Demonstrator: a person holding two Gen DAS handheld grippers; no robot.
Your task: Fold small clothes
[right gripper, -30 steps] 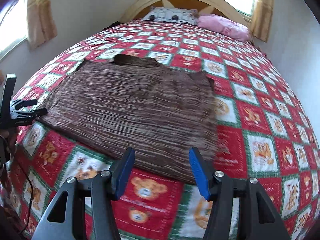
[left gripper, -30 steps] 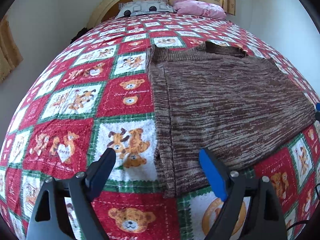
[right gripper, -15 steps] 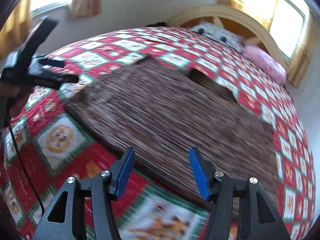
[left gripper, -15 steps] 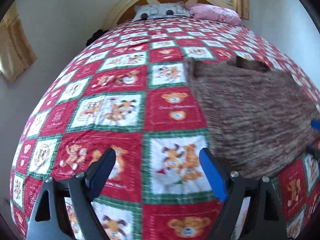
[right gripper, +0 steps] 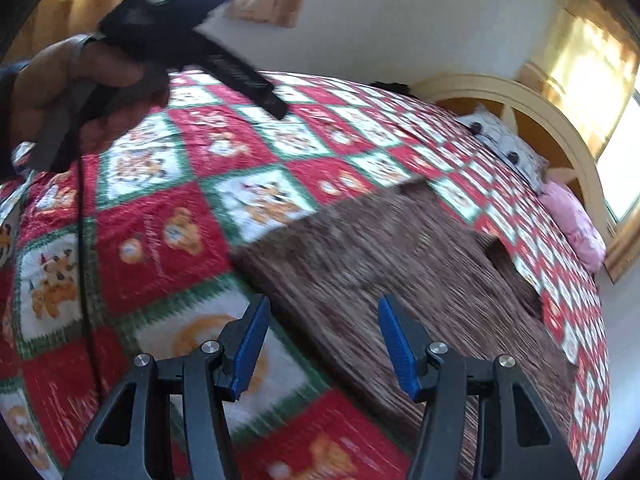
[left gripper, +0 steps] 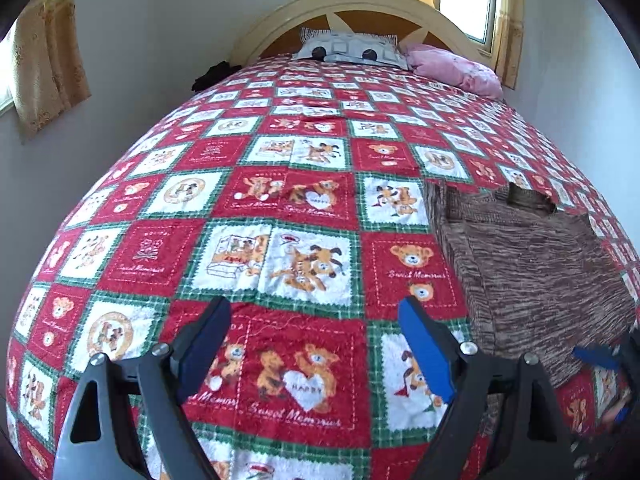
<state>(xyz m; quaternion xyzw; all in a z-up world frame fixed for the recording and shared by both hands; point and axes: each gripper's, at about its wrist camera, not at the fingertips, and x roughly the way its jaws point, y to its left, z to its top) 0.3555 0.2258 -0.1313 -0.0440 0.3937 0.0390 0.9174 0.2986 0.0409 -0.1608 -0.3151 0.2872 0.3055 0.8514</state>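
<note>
Garment: brown marled knit top (left gripper: 532, 276) lies flat on the red teddy-bear patchwork quilt (left gripper: 280, 200), right side.
Left gripper (left gripper: 316, 344): jaws apart, empty, over bare quilt.
Right gripper (right gripper: 320, 340): jaws apart, empty, over the top's near edge.

The left gripper (left gripper: 314, 344) — black angular arms tipped with blue pads — points forward and downward, its jaws spread wide with nothing between them. The right gripper (right gripper: 320, 340), of the same black-and-blue build, also tilts downward, its jaws parted less widely and likewise empty. In the right wrist view, the person's left hand (right gripper: 76, 96) wraps its handle — blurred, at upper left.
</note>
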